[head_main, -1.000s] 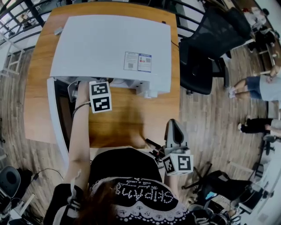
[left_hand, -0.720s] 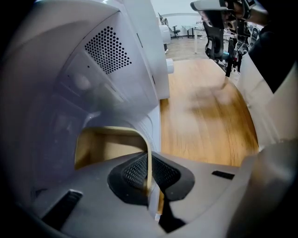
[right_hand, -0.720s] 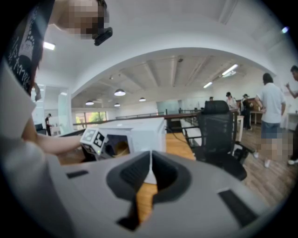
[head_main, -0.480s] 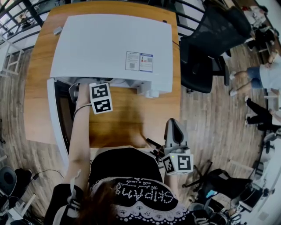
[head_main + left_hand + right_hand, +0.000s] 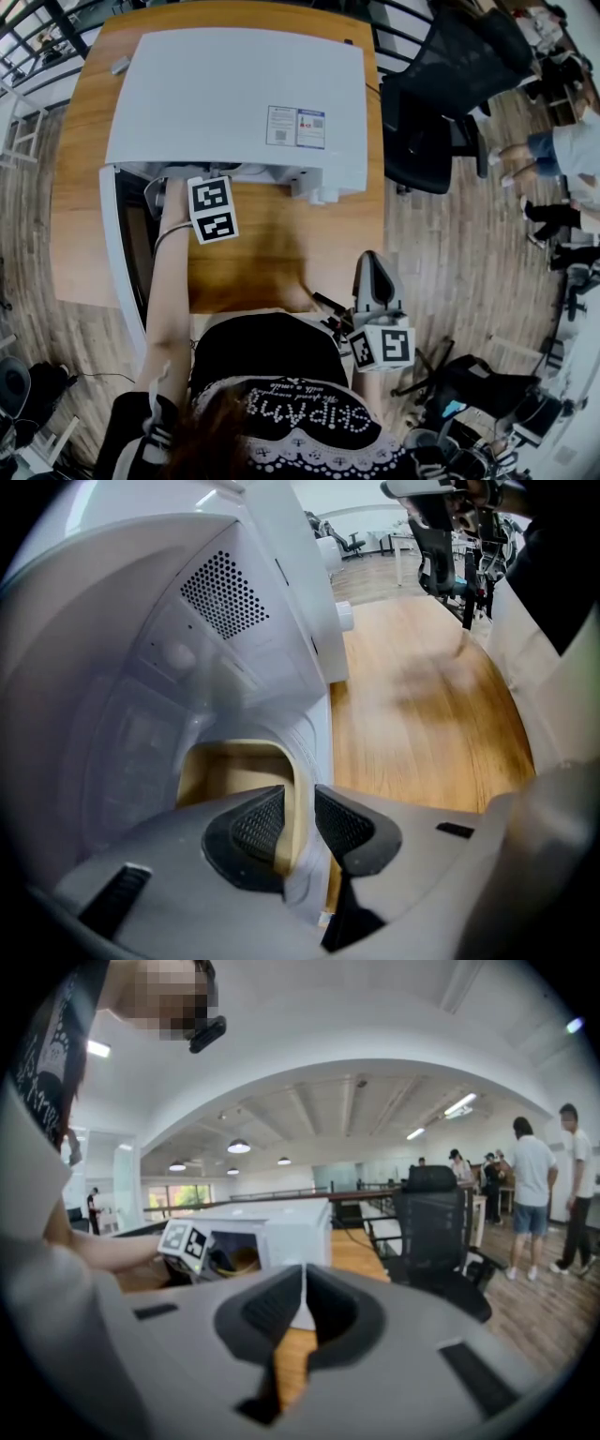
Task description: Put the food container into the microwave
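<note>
The white microwave [image 5: 234,94] stands on the wooden table [image 5: 281,253] with its door [image 5: 117,253] swung open to the left. My left gripper [image 5: 300,822] reaches into the cavity; in the head view only its marker cube [image 5: 213,208] shows at the opening. Its jaws are shut on the rim of the food container [image 5: 234,766], a translucent tub with tan contents inside the microwave. My right gripper [image 5: 373,267] hangs off the table's near right corner by my body, shut and empty [image 5: 302,1302], pointing toward the microwave [image 5: 272,1232].
A black office chair [image 5: 441,103] stands right of the table. People stand on the wood floor at the far right [image 5: 572,150]. Bare tabletop lies in front of the microwave.
Both grippers stay almost where they were. Only the people at the far right have moved.
</note>
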### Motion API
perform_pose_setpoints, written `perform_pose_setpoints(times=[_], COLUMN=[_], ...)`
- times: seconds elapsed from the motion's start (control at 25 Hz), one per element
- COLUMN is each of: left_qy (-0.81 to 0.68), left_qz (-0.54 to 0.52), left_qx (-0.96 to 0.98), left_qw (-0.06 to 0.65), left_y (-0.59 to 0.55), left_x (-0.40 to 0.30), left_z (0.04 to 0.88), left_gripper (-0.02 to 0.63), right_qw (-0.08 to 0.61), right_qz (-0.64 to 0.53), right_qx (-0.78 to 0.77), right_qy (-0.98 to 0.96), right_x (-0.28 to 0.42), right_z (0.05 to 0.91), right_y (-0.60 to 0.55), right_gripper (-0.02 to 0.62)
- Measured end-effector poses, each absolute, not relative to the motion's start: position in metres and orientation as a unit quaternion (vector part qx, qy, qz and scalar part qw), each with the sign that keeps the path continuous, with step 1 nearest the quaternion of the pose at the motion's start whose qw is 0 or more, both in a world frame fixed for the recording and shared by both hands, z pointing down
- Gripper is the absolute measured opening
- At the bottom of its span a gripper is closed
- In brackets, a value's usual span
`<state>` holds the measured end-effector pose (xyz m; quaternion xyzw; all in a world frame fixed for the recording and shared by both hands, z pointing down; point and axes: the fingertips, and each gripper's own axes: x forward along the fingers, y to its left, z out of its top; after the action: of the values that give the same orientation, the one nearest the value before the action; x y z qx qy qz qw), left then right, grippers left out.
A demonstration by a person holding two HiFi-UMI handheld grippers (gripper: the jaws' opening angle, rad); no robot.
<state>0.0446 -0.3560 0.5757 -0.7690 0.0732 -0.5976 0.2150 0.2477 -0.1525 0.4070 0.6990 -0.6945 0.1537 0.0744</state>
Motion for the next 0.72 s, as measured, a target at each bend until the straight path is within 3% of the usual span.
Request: perform_pose_setpoints(times=[0.56, 0.72], left_qy=[0.103, 0.12], left_qz=[-0.583, -0.565], left_qx=[-0.766, -0.77], left_qw=[0.249, 0.269], left_y=[-0.355, -0.351], left_x=[0.042, 0.045], left_z=[0.554, 0.541], left_gripper=[0.122, 0.066], right_qw=[0.069, 0.068], right_qz=[0.142, 0.139], right_qx=[0.707, 0.711], right_qy=[-0.689, -0.686], right_x=[0.247, 0.248], right_z=[0.401, 0.399], right_y=[-0.14, -0.132], right_gripper=[0.034, 0.034])
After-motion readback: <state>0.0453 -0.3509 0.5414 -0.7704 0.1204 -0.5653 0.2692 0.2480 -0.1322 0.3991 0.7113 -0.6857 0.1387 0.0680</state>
